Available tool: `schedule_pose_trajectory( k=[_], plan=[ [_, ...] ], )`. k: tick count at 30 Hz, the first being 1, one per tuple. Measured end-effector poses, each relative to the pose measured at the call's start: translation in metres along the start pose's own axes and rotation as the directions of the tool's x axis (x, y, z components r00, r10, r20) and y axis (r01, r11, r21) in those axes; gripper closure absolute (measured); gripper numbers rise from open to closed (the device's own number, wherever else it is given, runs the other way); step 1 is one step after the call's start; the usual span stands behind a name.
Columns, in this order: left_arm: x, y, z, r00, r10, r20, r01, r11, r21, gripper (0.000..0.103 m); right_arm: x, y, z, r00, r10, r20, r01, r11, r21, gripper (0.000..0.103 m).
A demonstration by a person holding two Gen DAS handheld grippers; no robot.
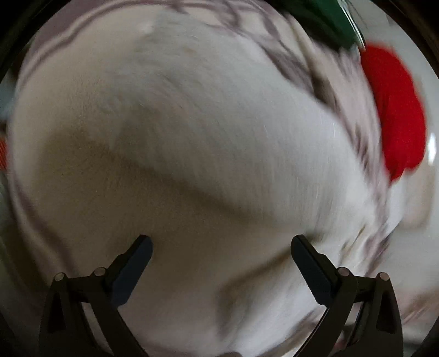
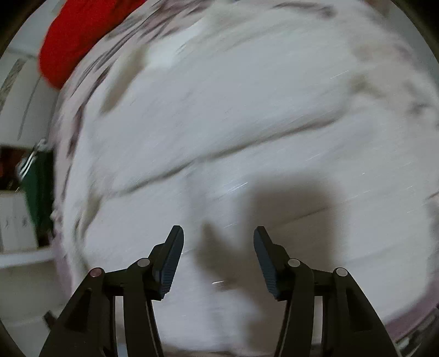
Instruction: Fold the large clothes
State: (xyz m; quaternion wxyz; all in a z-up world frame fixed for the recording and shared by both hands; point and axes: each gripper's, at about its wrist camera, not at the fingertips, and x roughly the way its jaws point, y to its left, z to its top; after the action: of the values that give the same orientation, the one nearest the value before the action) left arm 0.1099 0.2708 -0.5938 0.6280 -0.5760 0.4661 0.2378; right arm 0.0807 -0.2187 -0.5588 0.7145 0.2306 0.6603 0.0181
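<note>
A large white garment [image 1: 197, 131] fills the blurred left wrist view, spread over a patterned sheet [image 1: 354, 109]. My left gripper [image 1: 221, 244] points down at it, open wide, with nothing between its fingers. In the right wrist view the same white garment [image 2: 247, 115] lies below with long creases and the gripper's shadow on it. My right gripper [image 2: 218, 236] hangs above the cloth, its jaws apart and holding nothing.
A red cloth [image 1: 395, 115] lies at the right edge of the left wrist view, also seen as the red cloth [image 2: 76, 41] at top left in the right wrist view. A green item [image 1: 323, 19] and green item [image 2: 38, 186] sit beside the bed edge.
</note>
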Motion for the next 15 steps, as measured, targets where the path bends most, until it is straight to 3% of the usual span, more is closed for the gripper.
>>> schedule_pose_trajectory(
  k=[2,4,8,10,12,13,15],
  plan=[
    [0.004,0.009,0.017,0.996,-0.068,0.060,0.074,0.993,-0.097,0.005,0.011,0.019,-0.003,1.000,0.015,-0.003,-0.015,1.000,-0.019,0.047],
    [0.005,0.009,0.036,0.987,-0.088,0.136,0.108,0.983,-0.147,0.022,0.021,0.029,-0.018,1.000,-0.004,0.018,0.005,0.999,-0.040,0.041],
    [0.004,0.000,0.070,0.975,-0.062,0.214,0.099,0.981,-0.169,0.088,0.014,0.039,-0.020,0.999,-0.034,0.035,0.036,0.997,-0.071,0.041],
    [0.004,-0.008,0.084,0.971,-0.058,0.232,0.096,0.983,-0.156,0.090,0.009,0.039,-0.027,0.994,-0.088,0.057,0.094,0.991,-0.100,0.041],
    [0.000,-0.024,0.104,0.964,-0.065,0.258,0.095,0.990,-0.108,0.092,-0.009,0.043,-0.029,0.974,-0.211,0.086,0.222,0.963,-0.152,0.037],
    [-0.002,-0.029,0.108,0.961,-0.066,0.268,0.093,0.992,-0.087,0.092,-0.011,0.049,-0.026,0.953,-0.283,0.106,0.298,0.937,-0.182,0.031],
    [-0.009,-0.049,0.123,0.954,-0.078,0.289,0.086,0.996,-0.016,0.092,-0.018,0.055,-0.026,0.883,-0.434,0.178,0.467,0.853,-0.234,0.027]
  ],
)
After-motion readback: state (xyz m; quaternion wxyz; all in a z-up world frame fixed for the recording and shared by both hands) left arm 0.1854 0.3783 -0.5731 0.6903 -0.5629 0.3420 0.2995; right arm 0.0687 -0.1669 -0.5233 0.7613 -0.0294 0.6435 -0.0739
